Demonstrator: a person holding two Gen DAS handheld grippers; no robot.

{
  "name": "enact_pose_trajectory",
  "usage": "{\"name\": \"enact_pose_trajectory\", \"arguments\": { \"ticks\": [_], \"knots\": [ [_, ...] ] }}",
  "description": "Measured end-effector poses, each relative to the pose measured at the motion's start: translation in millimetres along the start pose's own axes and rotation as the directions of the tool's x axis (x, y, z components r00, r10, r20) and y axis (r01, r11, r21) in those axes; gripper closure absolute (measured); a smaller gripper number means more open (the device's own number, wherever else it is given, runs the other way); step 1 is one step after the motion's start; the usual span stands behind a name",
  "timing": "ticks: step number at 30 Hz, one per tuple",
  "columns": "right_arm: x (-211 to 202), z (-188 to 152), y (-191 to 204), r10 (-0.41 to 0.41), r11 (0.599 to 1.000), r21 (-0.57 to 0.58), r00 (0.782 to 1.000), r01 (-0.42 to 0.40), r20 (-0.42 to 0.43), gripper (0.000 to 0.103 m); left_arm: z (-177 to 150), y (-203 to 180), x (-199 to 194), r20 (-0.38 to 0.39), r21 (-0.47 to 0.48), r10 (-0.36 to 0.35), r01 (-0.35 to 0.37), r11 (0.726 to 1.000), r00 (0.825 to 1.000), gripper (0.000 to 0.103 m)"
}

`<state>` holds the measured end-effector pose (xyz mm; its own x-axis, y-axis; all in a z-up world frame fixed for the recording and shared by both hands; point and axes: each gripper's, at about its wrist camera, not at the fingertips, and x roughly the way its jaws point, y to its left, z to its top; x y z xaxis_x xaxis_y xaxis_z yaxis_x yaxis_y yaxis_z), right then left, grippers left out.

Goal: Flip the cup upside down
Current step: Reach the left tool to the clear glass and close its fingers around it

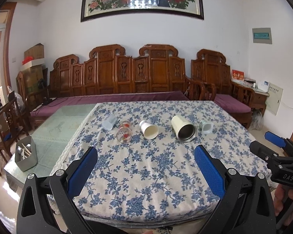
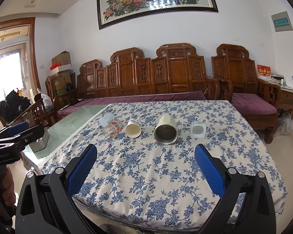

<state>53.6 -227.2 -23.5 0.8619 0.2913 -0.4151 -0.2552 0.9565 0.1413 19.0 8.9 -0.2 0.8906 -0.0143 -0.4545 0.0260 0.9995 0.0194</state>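
Observation:
Several cups lie on their sides in a row on the blue-flowered tablecloth [image 1: 146, 165]: a frosted plastic cup [image 1: 109, 122], a clear glass with red print [image 1: 124, 133], a white paper cup [image 1: 148, 129], a cream steel-lined tumbler [image 1: 183, 128] and a small pale green cup [image 1: 206, 126]. They show in the right wrist view too: glass [image 2: 112, 129], paper cup [image 2: 133, 129], tumbler [image 2: 166, 130], small cup [image 2: 198, 130]. My left gripper [image 1: 146, 156] is open and empty, near the table's front. My right gripper [image 2: 146, 154] is open and empty, also short of the cups.
A grey holder with utensils [image 1: 26, 156] stands on the bare glass tabletop at left. A carved wooden sofa [image 1: 127, 78] with purple cushions runs behind the table. The right gripper appears at the right edge of the left wrist view [image 1: 277, 150].

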Motion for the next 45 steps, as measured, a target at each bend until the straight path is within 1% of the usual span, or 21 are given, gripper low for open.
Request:
{"name": "enact_pose_trajectory", "arguments": {
  "ticks": [3,7,13,17,21,22,24,26,30,31,32,33,35,38,41,42,44,45],
  "knots": [
    [19,0,-4,0.02,1.0,0.007,0.999,-0.02,-0.024,0.002,2,8,14,-0.017,0.004,0.0,0.0,1.0,1.0,0.008],
    [53,0,-6,0.049,0.999,0.005,0.997,-0.049,-0.058,0.002,8,19,45,-0.067,0.029,-0.003,0.005,1.0,0.998,0.007],
    [103,4,-3,0.061,0.998,-0.011,0.994,-0.062,-0.092,0.003,22,39,86,-0.109,0.041,-0.004,0.008,0.999,0.994,0.008],
    [136,9,-1,0.071,0.997,-0.024,0.991,-0.074,-0.117,0.006,34,52,110,-0.132,0.042,-0.011,0.016,0.999,0.991,0.008],
    [167,15,4,0.083,0.995,-0.037,0.987,-0.089,-0.136,0.006,44,59,142,-0.183,0.063,-0.019,0.031,0.998,0.983,0.008],
    [176,17,6,0.087,0.995,-0.04,0.986,-0.094,-0.142,0.006,47,62,155,-0.205,0.065,-0.021,0.035,0.997,0.978,0.008],
    [190,20,8,0.092,0.994,-0.048,0.984,-0.1,-0.151,0.006,48,68,170,-0.23,0.057,-0.037,0.051,0.997,0.972,0.011],
    [208,21,11,0.098,0.993,-0.051,0.982,-0.107,-0.163,0.006,49,74,192,-0.271,0.055,-0.043,0.06,0.997,0.962,0.019],
    [237,17,14,0.098,0.992,-0.057,0.978,-0.11,-0.185,0.006,48,85,236,-0.337,0.033,-0.072,0.089,0.996,0.939,0.023],
    [244,13,13,0.1,0.992,-0.053,0.977,-0.112,-0.189,0.006,49,88,251,-0.359,0.014,-0.088,0.099,0.995,0.929,0.026],
    [248,10,12,0.103,0.992,-0.046,0.975,-0.114,-0.195,0.006,50,91,263,-0.373,0.004,-0.091,0.099,0.995,0.923,0.029],
    [256,6,10,0.108,0.993,-0.031,0.972,-0.117,-0.208,0.006,50,94,272,-0.381,0.0,-0.089,0.097,0.995,0.92,0.029],
    [264,-1,7,0.117,0.992,-0.015,0.966,-0.124,-0.229,0.006,51,97,298,-0.412,-0.001,-0.084,0.091,0.996,0.907,0.029],
    [278,-10,2,0.117,0.992,-0.02,0.96,-0.126,-0.253,0.006,49,102,331,-0.45,-0.009,-0.075,0.08,0.997,0.89,0.029],
    [287,-14,-7,0.122,0.992,0.001,0.955,-0.126,-0.27,0.006,47,108,365,-0.5,-0.021,-0.068,0.066,0.998,0.864,0.029],
    [289,-13,-9,0.128,0.992,0.014,0.954,-0.129,-0.273,0.006,47,109,378,-0.519,-0.022,-0.064,0.061,0.998,0.852,0.03],
    [289,-13,-14,0.138,0.99,0.035,0.951,-0.133,-0.275,0.006,47,111,394,-0.546,-0.02,-0.056,0.054,0.998,0.836,0.032],
    [289,-12,-16,0.142,0.99,0.042,0.952,-0.135,-0.273,0.006,48,112,406,-0.566,-0.02,-0.05,0.048,0.999,0.823,0.033]
  ]
}}
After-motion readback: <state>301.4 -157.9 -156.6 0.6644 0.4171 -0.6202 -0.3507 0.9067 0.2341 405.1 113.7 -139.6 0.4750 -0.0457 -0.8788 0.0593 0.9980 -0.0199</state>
